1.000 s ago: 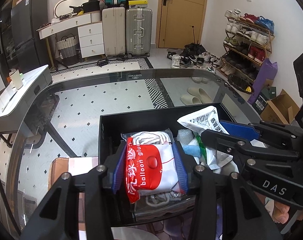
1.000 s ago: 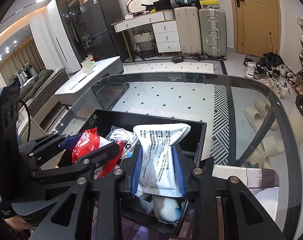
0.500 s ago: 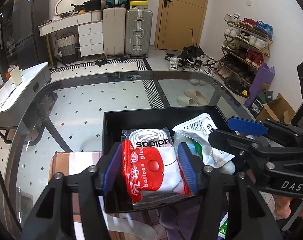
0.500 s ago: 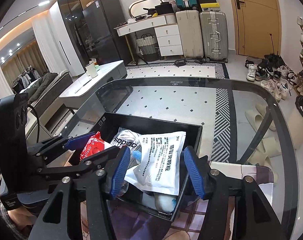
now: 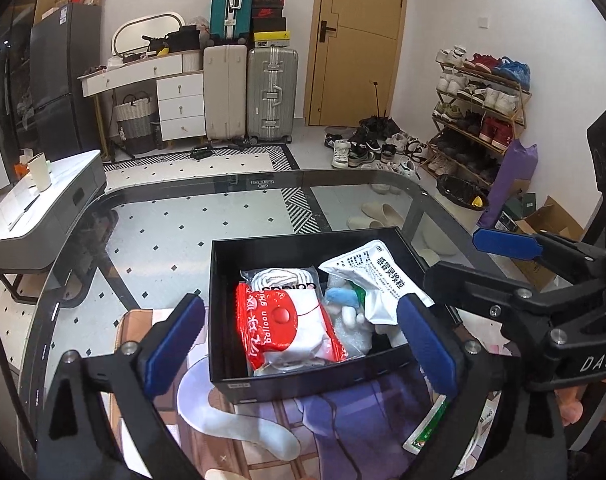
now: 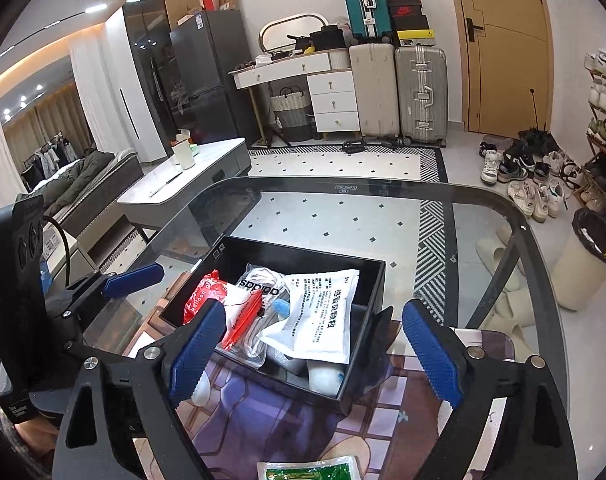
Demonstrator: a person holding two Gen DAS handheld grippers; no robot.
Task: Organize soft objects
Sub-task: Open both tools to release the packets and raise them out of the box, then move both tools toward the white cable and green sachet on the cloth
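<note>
Left-wrist and right-wrist views over the glass table [image 5: 231,216]. I hold both tools above the near edge of a black box [image 5: 219,304] that stands on a printed mat [image 5: 343,416] on the table.

Left gripper [image 5: 299,340]: my jaws are spread wide and grasp nothing; the blue pads [image 5: 175,340] flank the box's near corners from above. Right gripper [image 6: 315,352]: my jaws are likewise released and empty, one pad on each side of the box's near wall. In each view the other tool shows at the frame edge, its blue tip beside the box.

Contents of the box, all lying loose:
- a red-and-white packet [image 5: 287,328] marked "balloon", on the left side, resting on top of
- a clear bag of white cord [image 5: 283,280] with black lettering, toward the middle;
- a white sachet [image 6: 323,312] printed with Chinese text, on the right side, tilted against the items beneath it;
- a small blue-and-white soft piece [image 5: 343,300], between the packet and the sachet, partly covered.

A green-and-white sachet [image 6: 307,470] lies on the mat outside the box, near the lower frame edge in the right-wrist view.

Background: suitcases [image 5: 271,92], a shoe rack [image 5: 479,108] and a door [image 5: 355,40].
</note>
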